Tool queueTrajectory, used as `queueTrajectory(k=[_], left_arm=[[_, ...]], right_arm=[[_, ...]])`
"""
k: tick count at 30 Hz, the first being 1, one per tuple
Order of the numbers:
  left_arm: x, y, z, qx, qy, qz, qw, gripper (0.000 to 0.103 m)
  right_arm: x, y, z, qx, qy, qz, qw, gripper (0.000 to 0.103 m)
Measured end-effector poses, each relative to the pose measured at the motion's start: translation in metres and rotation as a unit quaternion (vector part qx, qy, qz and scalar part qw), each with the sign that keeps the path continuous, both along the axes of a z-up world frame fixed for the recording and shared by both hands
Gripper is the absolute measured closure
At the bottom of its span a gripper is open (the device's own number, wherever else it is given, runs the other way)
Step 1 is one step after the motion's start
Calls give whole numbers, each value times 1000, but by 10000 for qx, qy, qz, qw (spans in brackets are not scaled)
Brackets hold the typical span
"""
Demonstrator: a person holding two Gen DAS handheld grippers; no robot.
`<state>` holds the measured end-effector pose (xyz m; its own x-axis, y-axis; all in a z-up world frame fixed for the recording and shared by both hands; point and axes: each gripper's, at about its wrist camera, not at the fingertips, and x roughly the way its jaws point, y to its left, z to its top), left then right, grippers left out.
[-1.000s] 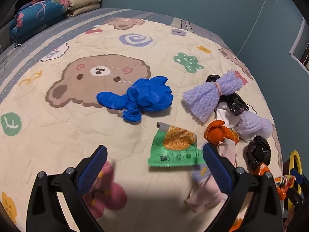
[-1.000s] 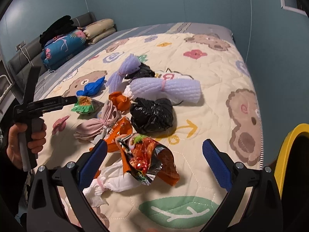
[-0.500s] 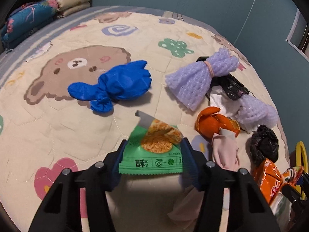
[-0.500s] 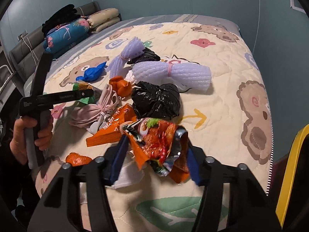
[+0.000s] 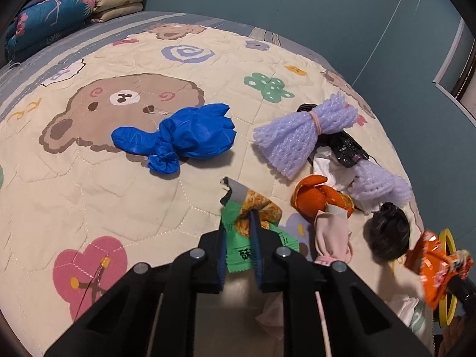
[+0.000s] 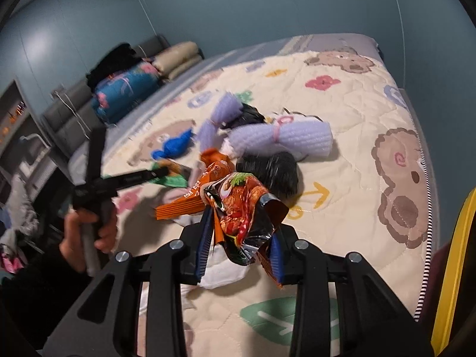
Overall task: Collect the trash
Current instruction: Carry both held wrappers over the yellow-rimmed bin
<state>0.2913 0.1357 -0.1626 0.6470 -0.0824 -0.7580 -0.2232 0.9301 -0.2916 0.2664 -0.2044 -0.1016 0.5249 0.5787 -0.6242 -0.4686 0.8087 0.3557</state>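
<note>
Both pairs of jaws were nearly closed, each pinching a snack packet. Working left to right, the left gripper [image 5: 238,223] had its blue pads clamped on a green wrapper [image 5: 238,248], leaving only the gap that the crumpled film filled. That wrapper's long axis ran forward along the fingers, its torn silver end pointing away from the camera toward the blue glove [image 5: 181,136], its printed green end trailing back between the pads. The glove lay knotted on the quilt [image 5: 89,193] well ahead of the jaws, over the bear print. To its right lay a lilac foam net [image 5: 300,136] tied with a band, then an orange bag [image 5: 318,196], a pink cloth [image 5: 331,232] and a black bag [image 5: 386,232], all beside one another on the quilt's right side.

Farther right, the right gripper [image 6: 241,229] pinched a red-orange noodle packet [image 6: 244,208], its pads set a little wider than the left pair because the packet was bunched thick between them. The packet stood roughly upright, lifted off the quilt, its long axis rising out of the jaws and its ragged open end tilted up and away. Behind it lay the black bag and a second lilac foam roll [image 6: 282,139].
</note>
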Motion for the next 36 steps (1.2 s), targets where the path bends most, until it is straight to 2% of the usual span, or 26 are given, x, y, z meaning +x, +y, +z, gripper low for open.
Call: queueTrajectory(k=[4,10,18,26,31,36], left_arm=[[-8,0,6,-120,-77,2,9999,96],[-27,2,22,-354,-305,-17,9989,97],[-59,-4,67,-493,-834,-166,9952,97],[-81,-50,124,-402,-1399,-740,9866,97],[-86,-88,144,-470,-1588,-1191,9790,97],[-85,-131,156,-463,-1687,-1669,9703,97]], right_arm=[[-5,-10,9,281,-39,11,9996,71],[-13,-23,20,481,-172,-136,9986,71],[-37,-44,45,485,-655,-495,9954,71],[-65,-80,75,672,-857,-982,9892,71],[-81,-112,88,669,-888,-1344,9847,71],[-101,-149,103,561,-1107,-1775,9763,71]])
